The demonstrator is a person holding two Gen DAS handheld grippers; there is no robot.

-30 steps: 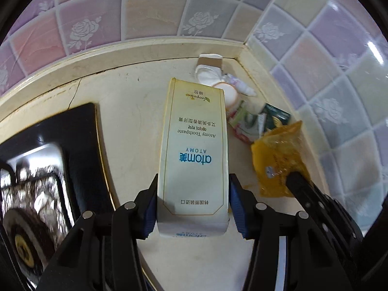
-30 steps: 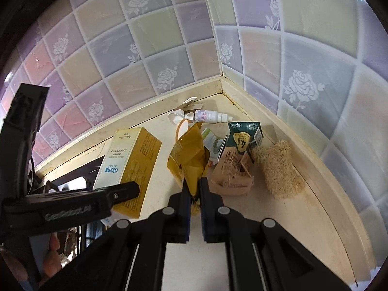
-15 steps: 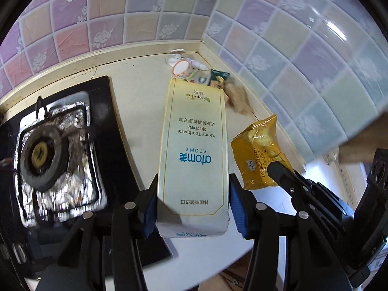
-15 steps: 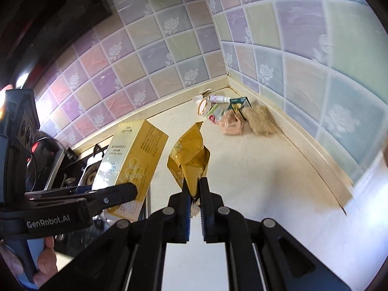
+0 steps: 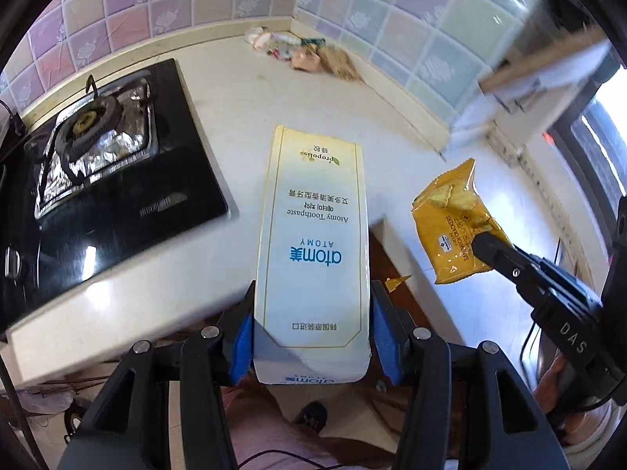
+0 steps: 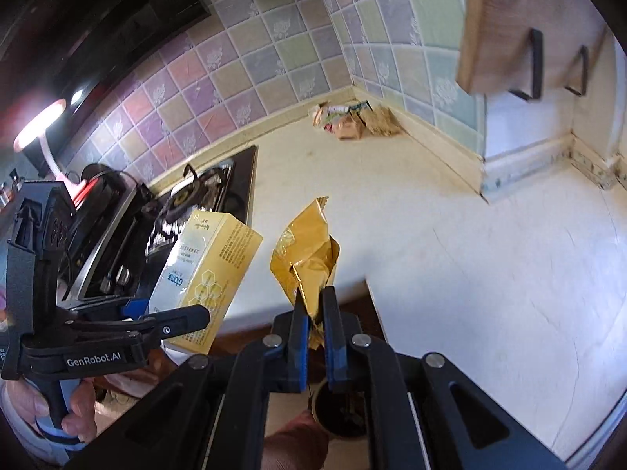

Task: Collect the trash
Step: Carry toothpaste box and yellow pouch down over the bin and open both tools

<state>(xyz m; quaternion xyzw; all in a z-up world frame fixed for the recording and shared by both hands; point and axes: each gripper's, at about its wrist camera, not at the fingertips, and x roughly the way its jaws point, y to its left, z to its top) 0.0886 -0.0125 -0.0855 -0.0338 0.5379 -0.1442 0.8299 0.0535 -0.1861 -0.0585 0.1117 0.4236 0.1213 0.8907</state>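
My left gripper [image 5: 311,337] is shut on a pale yellow toothpaste box [image 5: 313,243], its blue pads pressed on both long sides. In the right wrist view the same box [image 6: 211,274] hangs above the counter's front edge, held by the left gripper [image 6: 184,319]. My right gripper [image 6: 314,315] is shut on the lower end of a crumpled yellow cracker wrapper [image 6: 307,258]. That wrapper [image 5: 454,227] shows at the right of the left wrist view, held by the right gripper [image 5: 484,244]. More trash [image 5: 301,49] lies in the far counter corner.
A black gas stove [image 5: 102,164] with foil around its burner fills the counter's left. The cream counter [image 6: 450,235] has an inner corner at its front edge. Tiled walls meet behind the trash pile [image 6: 352,117]. A wooden cabinet [image 6: 521,27] hangs at the upper right. A dark round opening [image 6: 337,411] lies below the right gripper.
Both grippers have pulled back from the corner with the box and the wrapper, out over the counter's front edge. The trash pile now looks far away, and the stove has come into full view.
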